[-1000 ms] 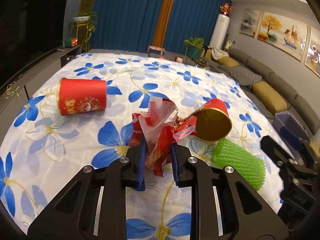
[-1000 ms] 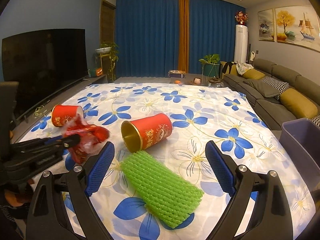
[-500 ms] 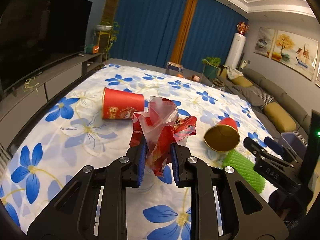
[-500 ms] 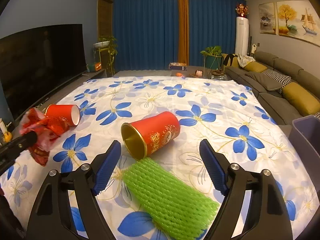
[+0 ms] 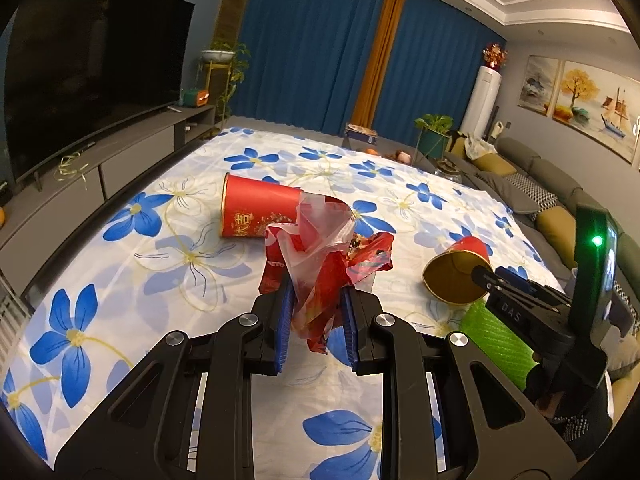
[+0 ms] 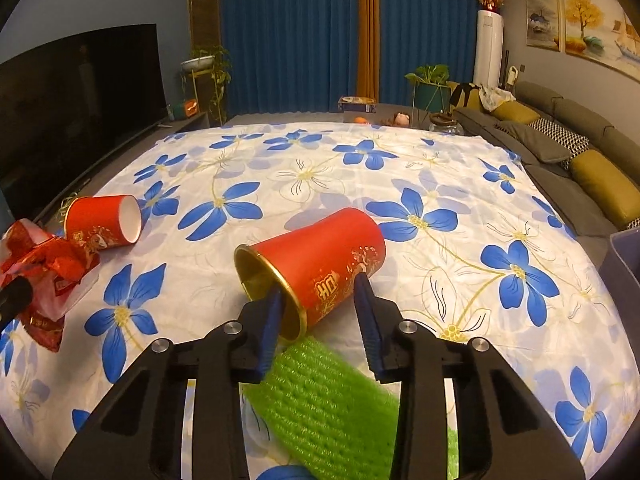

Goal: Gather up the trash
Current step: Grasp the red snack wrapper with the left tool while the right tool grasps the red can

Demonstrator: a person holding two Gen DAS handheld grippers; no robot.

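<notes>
My left gripper (image 5: 315, 326) is shut on a crumpled red plastic bag (image 5: 324, 256) and holds it above the flowered tablecloth (image 5: 160, 272); the bag also shows in the right wrist view (image 6: 40, 272). My right gripper (image 6: 320, 324) is partly closed with its fingers on either side of a green foam net sleeve (image 6: 328, 404), just short of a red cup with a gold inside (image 6: 316, 272) lying on its side. A second red cup (image 5: 256, 212) lies on its side at the left; it also shows in the right wrist view (image 6: 102, 222).
A grey bin (image 6: 626, 256) stands at the table's right edge. A TV (image 5: 84, 92) on a low cabinet runs along the left. A sofa (image 6: 568, 160) with cushions lies to the right. Blue curtains hang behind.
My left gripper has lifted the red bag up and back to the left. My right gripper has moved down and forward over the green sleeve, and its fingers have narrowed.
</notes>
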